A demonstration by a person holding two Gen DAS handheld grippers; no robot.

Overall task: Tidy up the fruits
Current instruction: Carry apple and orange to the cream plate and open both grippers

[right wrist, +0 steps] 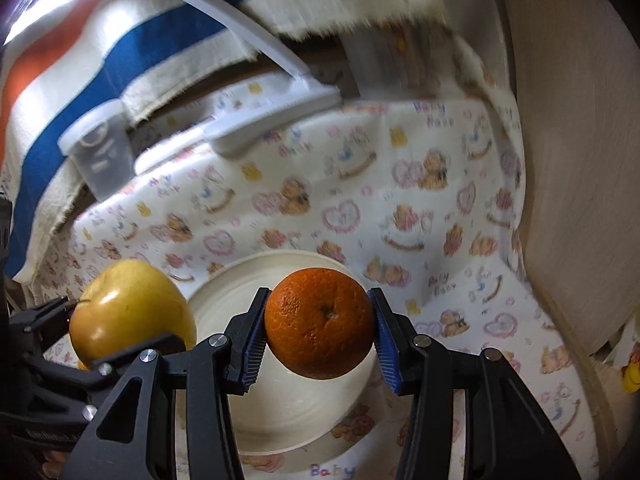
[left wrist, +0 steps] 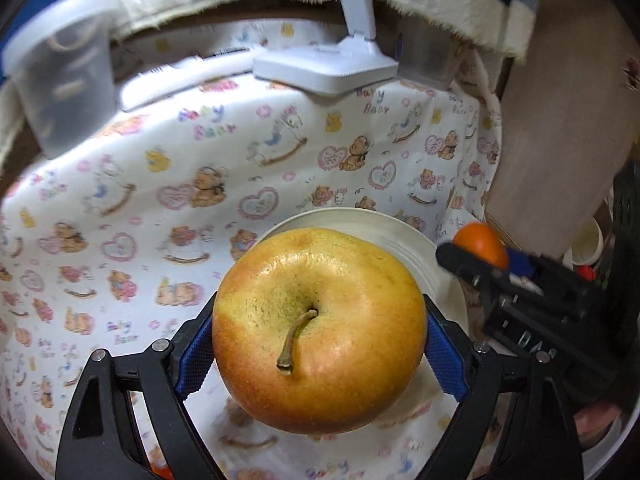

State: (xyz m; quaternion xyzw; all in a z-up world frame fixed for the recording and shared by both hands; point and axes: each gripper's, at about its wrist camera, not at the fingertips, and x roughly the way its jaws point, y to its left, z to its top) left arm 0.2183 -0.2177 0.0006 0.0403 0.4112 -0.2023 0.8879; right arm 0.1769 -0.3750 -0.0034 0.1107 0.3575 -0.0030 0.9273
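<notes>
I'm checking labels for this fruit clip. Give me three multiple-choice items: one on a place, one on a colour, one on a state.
1. Where is the white plate?
A. on the printed cloth
B. on a shelf
C. in a sink

2. What colour are the claw pads?
A. red
B. blue
C. green

3. What does the left claw hold?
A. nothing
B. a cup
C. the apple

Key:
1 A, cloth shows all around its rim.
2 B, blue ribbed pads flank the orange.
3 C, both pads press the apple's sides.
</notes>
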